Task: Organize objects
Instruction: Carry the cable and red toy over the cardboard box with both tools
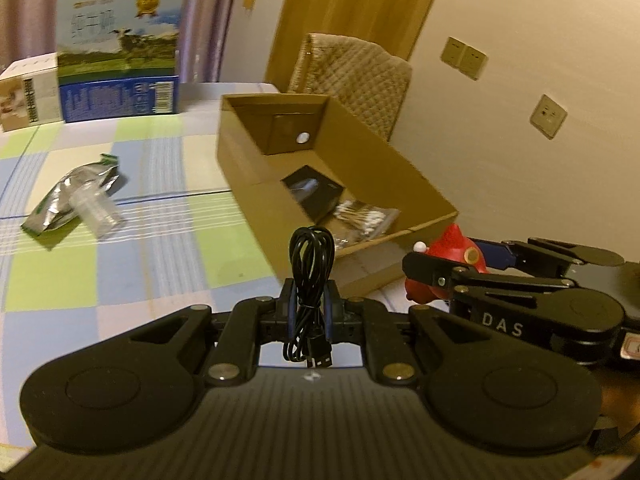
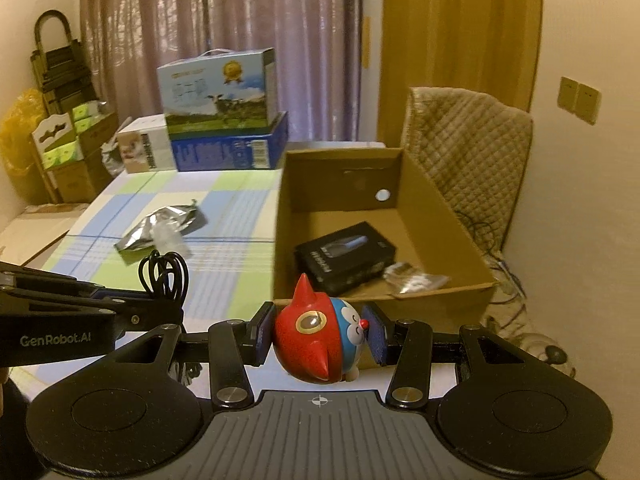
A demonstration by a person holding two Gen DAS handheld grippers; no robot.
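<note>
My left gripper (image 1: pixel 310 300) is shut on a coiled black USB cable (image 1: pixel 310 276), held upright above the checked tablecloth. In the right wrist view my right gripper (image 2: pixel 320 332) is shut on a red and blue cartoon cat figure (image 2: pixel 316 336), gripped on its sides, just before the near wall of an open cardboard box (image 2: pixel 440 216). The same figure (image 1: pixel 452 252) and right gripper show at the right of the left wrist view. The left gripper with the cable (image 2: pixel 164 272) shows at the left of the right wrist view. Inside the box lie a black product box (image 2: pixel 344 256) and a small clear bag (image 2: pixel 412 276).
A silver foil pouch (image 1: pixel 76 196) with a clear plastic cup (image 1: pixel 98 212) on it lies on the tablecloth to the left. Stacked milk cartons (image 2: pixel 220 112) stand at the far edge. A padded chair (image 2: pixel 464 144) stands behind the box, beside the wall.
</note>
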